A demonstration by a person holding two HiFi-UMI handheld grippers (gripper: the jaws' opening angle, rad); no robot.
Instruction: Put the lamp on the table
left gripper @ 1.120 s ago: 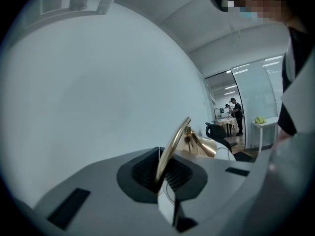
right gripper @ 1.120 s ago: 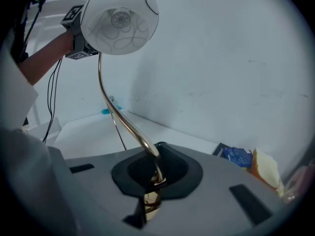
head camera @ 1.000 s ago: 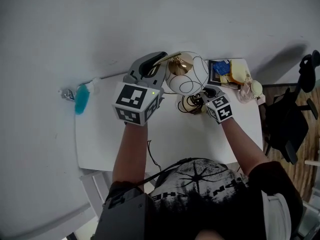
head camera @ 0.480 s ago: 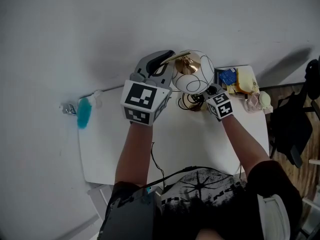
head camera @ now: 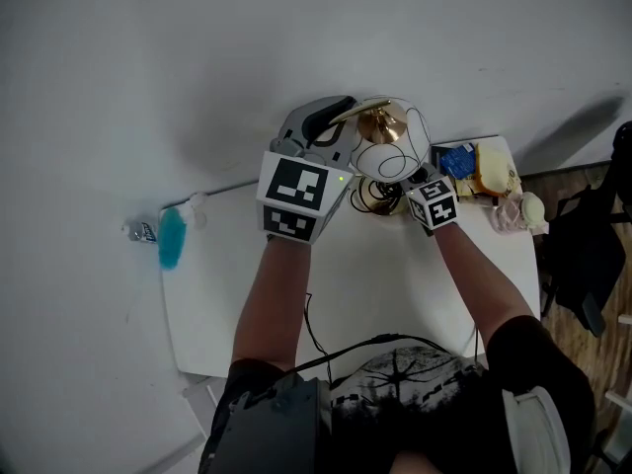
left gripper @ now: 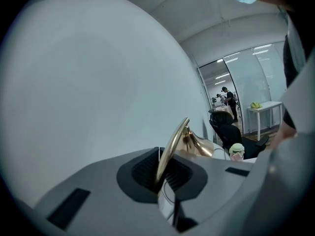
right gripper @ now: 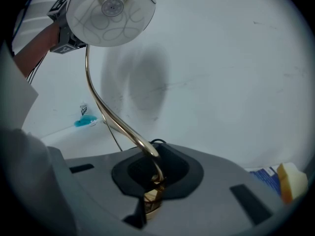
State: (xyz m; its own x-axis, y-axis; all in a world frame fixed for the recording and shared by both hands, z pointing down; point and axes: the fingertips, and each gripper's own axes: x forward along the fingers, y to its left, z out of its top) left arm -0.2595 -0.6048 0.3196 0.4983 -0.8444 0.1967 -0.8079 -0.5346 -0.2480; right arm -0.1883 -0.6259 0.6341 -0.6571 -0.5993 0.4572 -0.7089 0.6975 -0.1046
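Note:
The lamp has a white globe shade (head camera: 391, 154) with black scribble lines, a curved gold stem (right gripper: 114, 117) and a gold base (head camera: 376, 199) low over the white table (head camera: 395, 284) near the wall. My left gripper (head camera: 332, 130) is shut on the upper stem (left gripper: 172, 149), just left of the shade. My right gripper (head camera: 411, 182) is shut on the bottom of the stem, where it meets the base (right gripper: 151, 196). In the right gripper view the shade (right gripper: 110, 13) hangs above the left gripper's marker cube (right gripper: 61, 26).
A blue packet (head camera: 455, 158), yellow items (head camera: 494, 170) and a small figure (head camera: 523, 209) crowd the table's far right corner. A blue bottle-like thing (head camera: 172, 239) lies off the left corner. A black cable (head camera: 312, 326) runs over the near edge. A black chair (head camera: 591, 255) stands to the right.
Both grippers and the lamp have shifted a little toward the wall and to the right in the head view. Both grips are unchanged.

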